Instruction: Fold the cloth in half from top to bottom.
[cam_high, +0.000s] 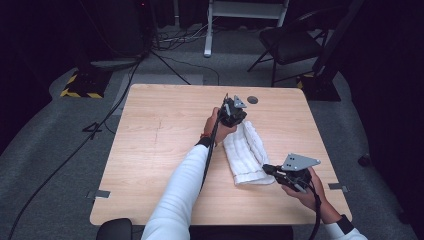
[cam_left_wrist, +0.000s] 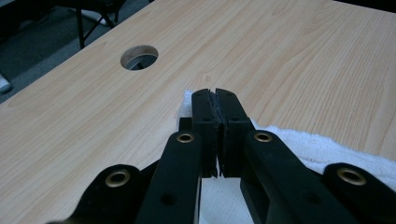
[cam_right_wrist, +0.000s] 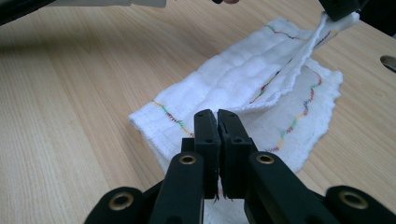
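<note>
Jaws of both the left gripper (cam_high: 226, 111) and right gripper (cam_high: 266, 169) pinch opposite corners of the white cloth (cam_high: 247, 152) at centre frame on the surface (cam_high: 150, 150), probably to fold it.

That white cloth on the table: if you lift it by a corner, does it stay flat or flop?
Probably flops: where the left claw lifts the white cloth, that layer drapes in a sagging fold. It looks light and soft, unlikely to roll or break.

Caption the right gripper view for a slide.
Right hand-held gripper shut on the white stitched cloth; left hand-held gripper lifts its far corner.
</note>
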